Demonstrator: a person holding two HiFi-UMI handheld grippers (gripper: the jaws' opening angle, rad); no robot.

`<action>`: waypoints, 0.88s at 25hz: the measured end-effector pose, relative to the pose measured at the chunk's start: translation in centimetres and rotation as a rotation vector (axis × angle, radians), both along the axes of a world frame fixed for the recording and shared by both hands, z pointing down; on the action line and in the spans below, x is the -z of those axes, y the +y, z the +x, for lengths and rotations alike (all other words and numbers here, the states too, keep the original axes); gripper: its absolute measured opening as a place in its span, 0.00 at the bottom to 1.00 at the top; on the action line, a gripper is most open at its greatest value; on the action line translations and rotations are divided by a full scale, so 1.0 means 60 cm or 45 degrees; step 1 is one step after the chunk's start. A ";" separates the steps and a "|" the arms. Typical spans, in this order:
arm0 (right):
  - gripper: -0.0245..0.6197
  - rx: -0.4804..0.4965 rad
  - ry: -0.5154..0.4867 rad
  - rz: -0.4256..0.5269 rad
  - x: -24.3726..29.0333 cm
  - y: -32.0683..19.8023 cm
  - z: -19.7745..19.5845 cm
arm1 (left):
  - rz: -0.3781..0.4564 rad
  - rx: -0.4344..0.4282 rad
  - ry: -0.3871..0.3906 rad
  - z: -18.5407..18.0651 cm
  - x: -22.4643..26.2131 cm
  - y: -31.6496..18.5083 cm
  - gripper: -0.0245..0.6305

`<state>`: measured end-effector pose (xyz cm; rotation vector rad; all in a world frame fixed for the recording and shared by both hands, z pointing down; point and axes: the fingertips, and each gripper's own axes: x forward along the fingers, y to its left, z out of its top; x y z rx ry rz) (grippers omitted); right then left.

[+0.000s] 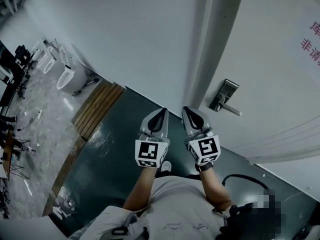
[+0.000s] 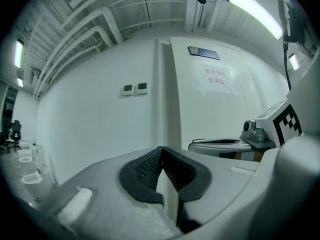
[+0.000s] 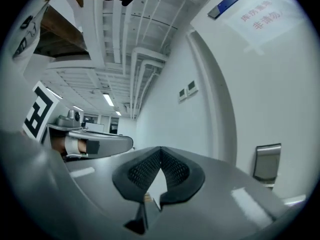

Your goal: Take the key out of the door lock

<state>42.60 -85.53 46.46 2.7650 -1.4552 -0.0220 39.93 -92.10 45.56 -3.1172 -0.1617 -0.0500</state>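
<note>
Key is too small to make out; presumably it sits in the lock plate on the door, ahead of the closed, empty left gripper and right gripper. Likely light, stiff, slick metal, so pinch its flat head and pull straight out.

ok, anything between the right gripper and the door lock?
Nothing visible does. The right gripper, jaws shut and empty, is short of the door lock with only open air and bare door between them. The left gripper sits to the other side, out of the path. The key itself is too small to make out.
</note>
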 end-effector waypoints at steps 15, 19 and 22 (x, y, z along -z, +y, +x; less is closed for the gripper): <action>0.05 -0.682 -0.246 -0.085 -0.119 0.316 0.120 | -0.033 -0.600 0.012 0.287 -0.033 0.221 0.04; 0.05 -0.733 -0.376 0.005 -0.169 0.353 0.140 | -0.038 -0.603 -0.013 0.342 -0.046 0.237 0.24; 0.05 -0.733 -0.493 0.064 -0.218 0.361 0.150 | -0.042 -0.590 -0.030 0.372 -0.060 0.235 0.29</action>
